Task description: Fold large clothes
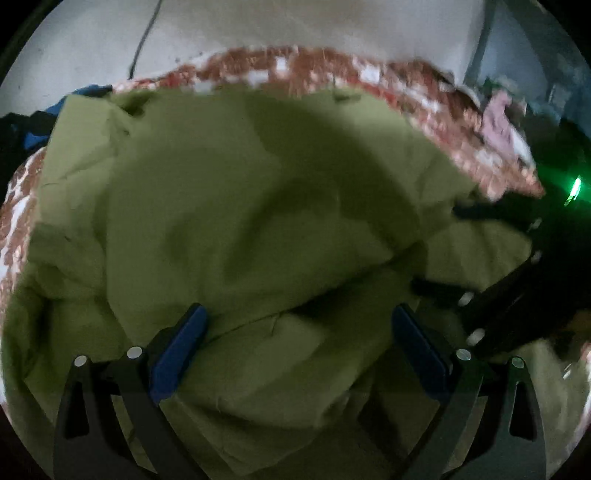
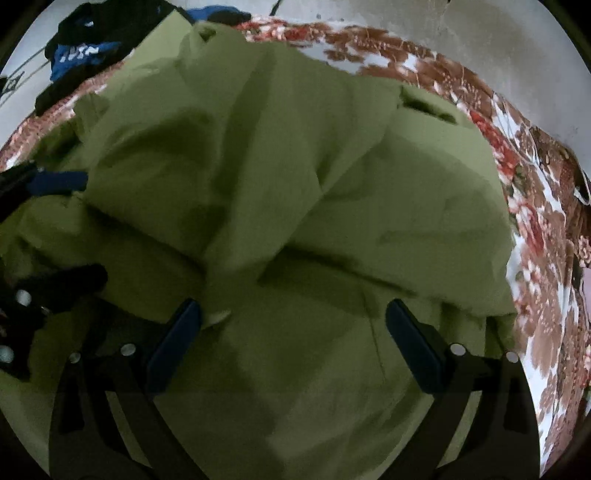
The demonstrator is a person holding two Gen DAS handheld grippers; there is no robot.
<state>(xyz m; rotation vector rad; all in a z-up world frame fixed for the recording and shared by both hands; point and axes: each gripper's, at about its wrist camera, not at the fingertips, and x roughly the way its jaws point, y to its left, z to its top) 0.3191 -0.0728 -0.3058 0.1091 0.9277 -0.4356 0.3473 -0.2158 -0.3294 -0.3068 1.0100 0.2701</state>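
Observation:
A large olive-green garment (image 1: 240,206) lies crumpled on a floral bedspread (image 1: 288,70) and fills most of both views (image 2: 295,184). My left gripper (image 1: 297,328) is open just above the green cloth, its blue pads wide apart with folds between them. My right gripper (image 2: 293,321) is open too, low over a bunched ridge of the garment. The right gripper shows at the right edge of the left wrist view (image 1: 517,280); the left gripper shows at the left edge of the right wrist view (image 2: 44,184).
A blue and black garment pile (image 2: 85,51) lies at the far left of the bed. The red-brown floral bedspread (image 2: 535,221) borders the green cloth. A pale wall (image 1: 258,26) with a hanging cable stands behind the bed.

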